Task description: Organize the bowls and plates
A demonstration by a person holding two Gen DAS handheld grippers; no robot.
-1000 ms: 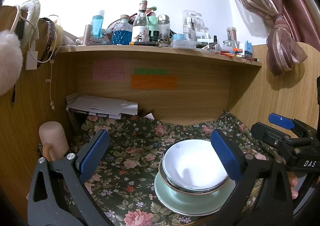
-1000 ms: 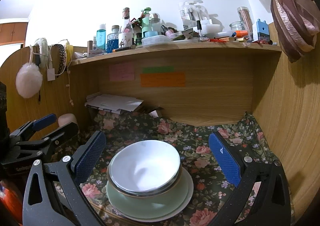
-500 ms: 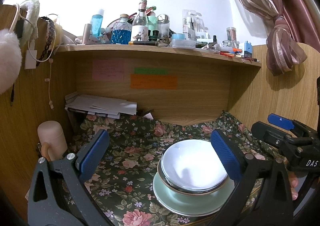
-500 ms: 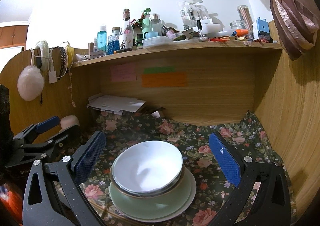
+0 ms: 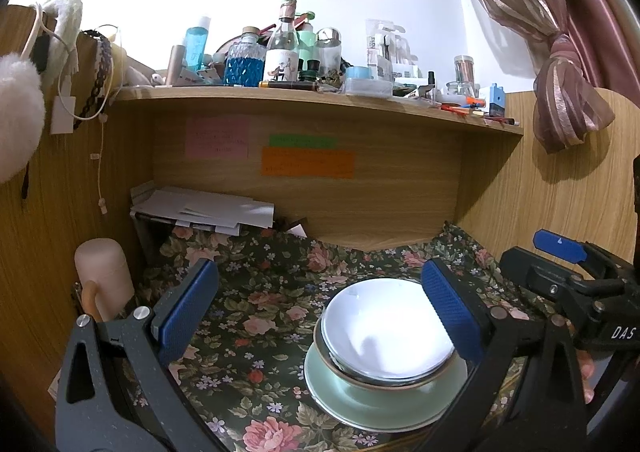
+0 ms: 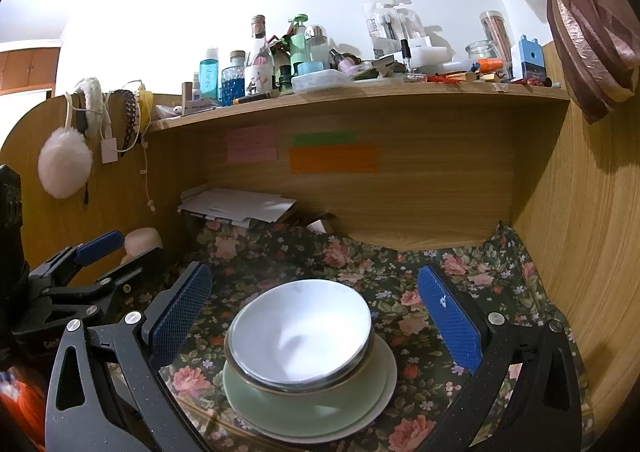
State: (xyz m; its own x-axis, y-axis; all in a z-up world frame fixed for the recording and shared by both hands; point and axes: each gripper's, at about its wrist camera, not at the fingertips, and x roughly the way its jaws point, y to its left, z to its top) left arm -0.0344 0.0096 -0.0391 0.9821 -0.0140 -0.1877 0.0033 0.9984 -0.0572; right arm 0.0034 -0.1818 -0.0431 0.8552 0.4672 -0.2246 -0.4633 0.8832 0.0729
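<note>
Bowls (image 6: 300, 336) nested on green plate (image 6: 320, 408), plate on floral cloth (image 5: 256, 312); both grippers, left (image 5: 320, 312) and right (image 6: 320, 316), wide, empty; glazed, slippery, chippy — grab by rim

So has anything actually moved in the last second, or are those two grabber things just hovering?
Almost nothing changed. The right gripper drifted slightly, so the white bowl sits a touch more central in its view. The left gripper stayed put. Both remain open and empty; the bowl is still stacked on the green plate.
</note>
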